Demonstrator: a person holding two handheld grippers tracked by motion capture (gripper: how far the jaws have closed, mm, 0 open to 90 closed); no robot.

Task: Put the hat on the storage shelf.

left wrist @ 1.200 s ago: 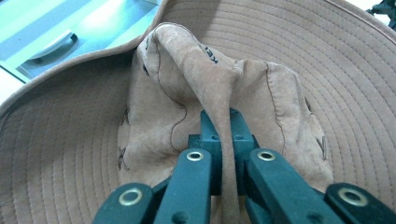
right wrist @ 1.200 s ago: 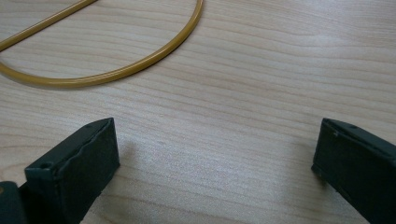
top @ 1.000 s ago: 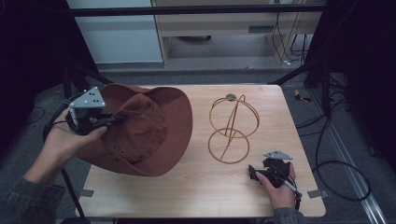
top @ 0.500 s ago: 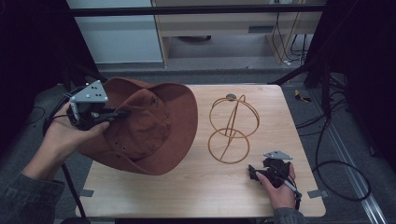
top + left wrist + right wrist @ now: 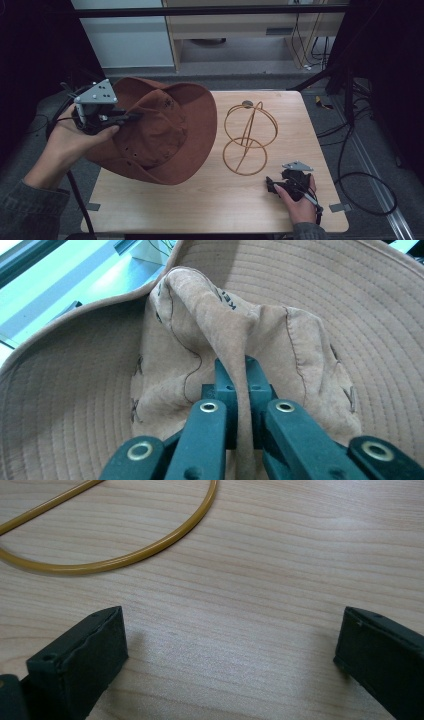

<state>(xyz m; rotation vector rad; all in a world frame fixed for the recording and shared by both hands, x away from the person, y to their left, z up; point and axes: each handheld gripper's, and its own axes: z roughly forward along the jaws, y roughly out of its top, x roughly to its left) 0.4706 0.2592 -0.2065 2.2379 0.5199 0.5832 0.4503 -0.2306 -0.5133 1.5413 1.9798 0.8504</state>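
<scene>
A brown wide-brimmed hat [image 5: 165, 135] hangs tilted over the table's left part, its brim edge lifted. My left gripper [image 5: 131, 118] is shut on a fold of the hat's crown [image 5: 240, 340]; the cloth runs pinched between the two jaws in the left gripper view. A gold wire hat stand [image 5: 248, 137] of rings stands upright at the table's middle right. My right gripper [image 5: 272, 186] rests low on the table near the front right, open, with bare wood between its jaws [image 5: 230, 645]. The stand's base ring [image 5: 125, 555] lies just beyond them.
The light wooden table [image 5: 210, 210] has free surface at the front and right. Cables [image 5: 350, 175] trail on the floor to the right. A cabinet and shelf stand behind the table's far edge.
My left gripper has risen with the hat, lifting and tilting it further off the table. The right gripper has stayed where it was.
</scene>
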